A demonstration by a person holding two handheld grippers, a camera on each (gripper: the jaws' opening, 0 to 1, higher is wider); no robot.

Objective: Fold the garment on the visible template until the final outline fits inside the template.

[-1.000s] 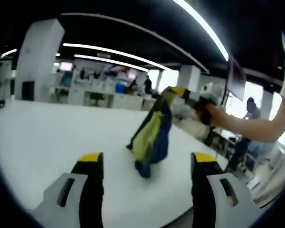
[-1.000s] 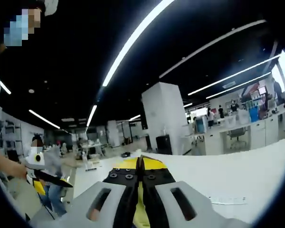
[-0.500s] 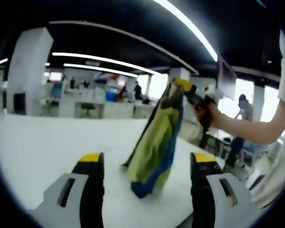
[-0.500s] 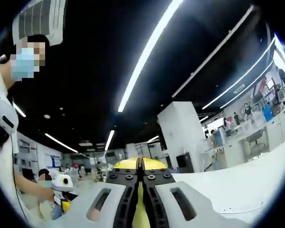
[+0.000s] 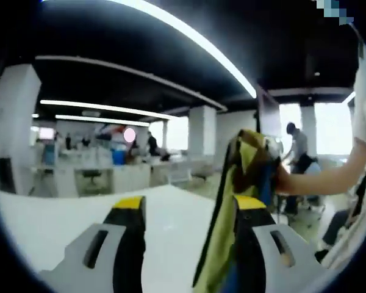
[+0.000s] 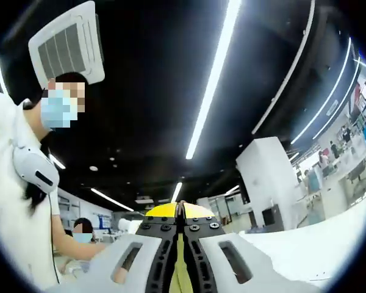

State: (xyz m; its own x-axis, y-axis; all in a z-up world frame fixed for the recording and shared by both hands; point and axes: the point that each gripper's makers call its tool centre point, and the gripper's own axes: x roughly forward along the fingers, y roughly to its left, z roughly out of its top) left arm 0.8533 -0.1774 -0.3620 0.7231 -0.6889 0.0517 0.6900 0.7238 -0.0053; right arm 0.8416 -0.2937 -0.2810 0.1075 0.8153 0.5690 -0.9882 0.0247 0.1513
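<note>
The garment (image 5: 222, 232), yellow-green with blue, hangs in a long bunch in the left gripper view, just in front of my left gripper's right jaw. Its top is pinched by my right gripper (image 5: 251, 141), held in a hand (image 5: 288, 178) coming in from the right. My left gripper (image 5: 190, 204) is open, with its yellow-tipped jaws wide apart and nothing between them. In the right gripper view, my right gripper (image 6: 180, 210) is shut on a strip of yellow-green garment (image 6: 180, 278), which runs down between its jaws. The garment's lower end is cut off by the bottom of the left gripper view.
The white table (image 5: 43, 223) spreads out below and to the left, and its far part (image 6: 329, 244) lies low on the right. A person in a white shirt (image 6: 18, 201) stands close on the left. Desks, pillars and other people fill the room behind.
The right gripper has lifted the garment off the table and brought it closer to the left gripper's right jaw. Both views have tilted upward. The left gripper stays open.
</note>
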